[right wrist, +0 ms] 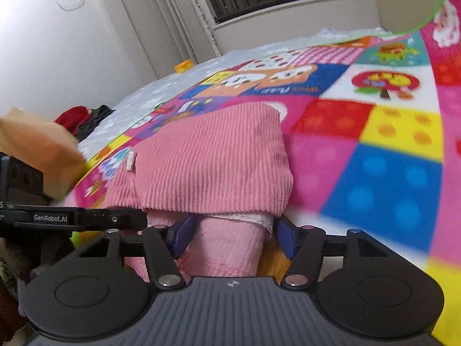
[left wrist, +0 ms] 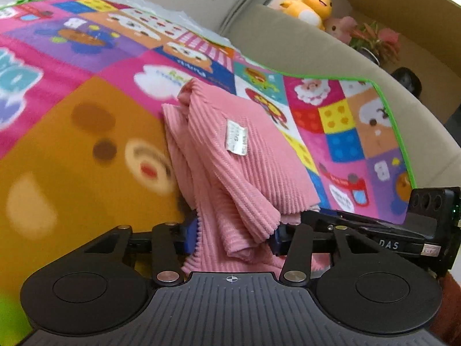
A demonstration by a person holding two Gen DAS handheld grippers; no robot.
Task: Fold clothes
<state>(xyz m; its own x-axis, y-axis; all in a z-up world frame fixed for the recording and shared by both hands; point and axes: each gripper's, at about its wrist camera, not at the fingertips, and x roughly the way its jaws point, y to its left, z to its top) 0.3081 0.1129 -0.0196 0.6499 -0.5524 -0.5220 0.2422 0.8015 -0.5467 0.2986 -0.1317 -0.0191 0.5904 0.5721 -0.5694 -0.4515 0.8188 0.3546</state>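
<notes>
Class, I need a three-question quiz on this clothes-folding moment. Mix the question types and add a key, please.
1. True or false: the pink ribbed garment lies on a plain white sheet.
2. The yellow plush toy sits: A) on the colourful blanket B) beyond the blanket's edge C) in a gripper.
3. Fill in: pink fabric sits between the fingers of the left gripper and the ____ gripper.

Key: 1 false; 2 B; 3 right.
</notes>
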